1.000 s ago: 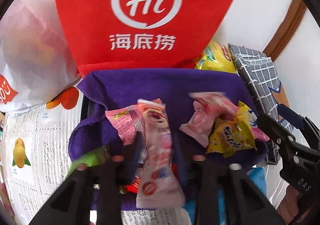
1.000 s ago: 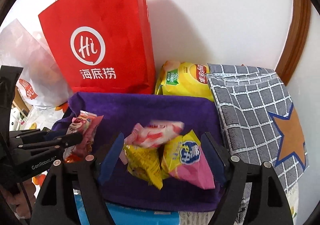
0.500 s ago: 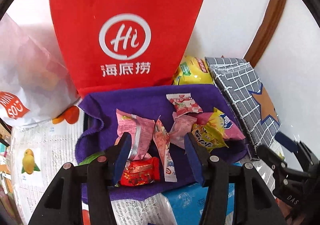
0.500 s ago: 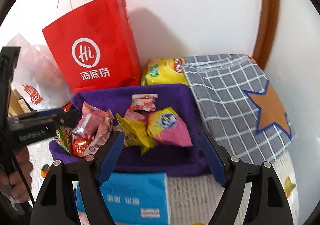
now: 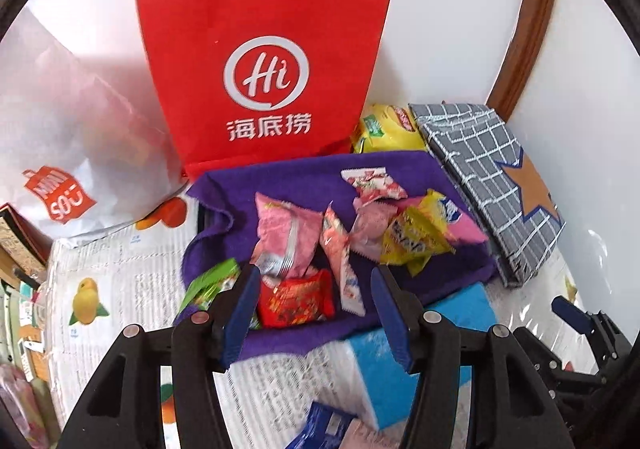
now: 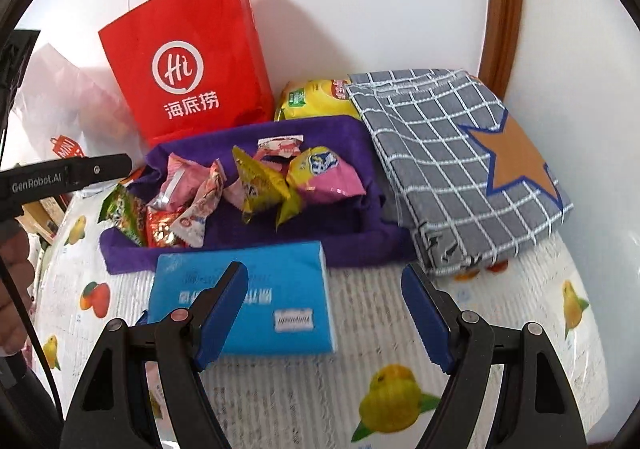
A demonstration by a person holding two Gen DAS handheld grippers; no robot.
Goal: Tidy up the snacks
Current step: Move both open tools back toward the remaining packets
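A purple cloth [image 5: 288,177] holds a heap of snacks: a pink packet [image 5: 286,233], a long pink-white packet [image 5: 340,249], a red packet [image 5: 296,299], a green packet [image 5: 208,283] and yellow packets [image 5: 412,241]. My left gripper [image 5: 314,273] hovers above the cloth's near edge. Its jaws are opening and the pads touch nothing; the red packet lies below them. My right gripper [image 6: 324,269] stands open and empty over a blue tissue pack [image 6: 248,289], short of the cloth [image 6: 320,129].
A red paper bag [image 5: 264,61] stands behind the cloth, with a yellow chips bag [image 5: 384,129] beside it. A grey checked cloth with a star [image 6: 460,169] lies right, a white plastic bag [image 5: 72,129] left. A fruit-print cover [image 6: 400,389] spans the table. A blue packet [image 5: 320,425] lies near.
My left gripper let go of the long pink-white packet, which now lies on the purple cloth, then rose and drew back with wider jaws. My right gripper drew back from the cloth to the blue pack.
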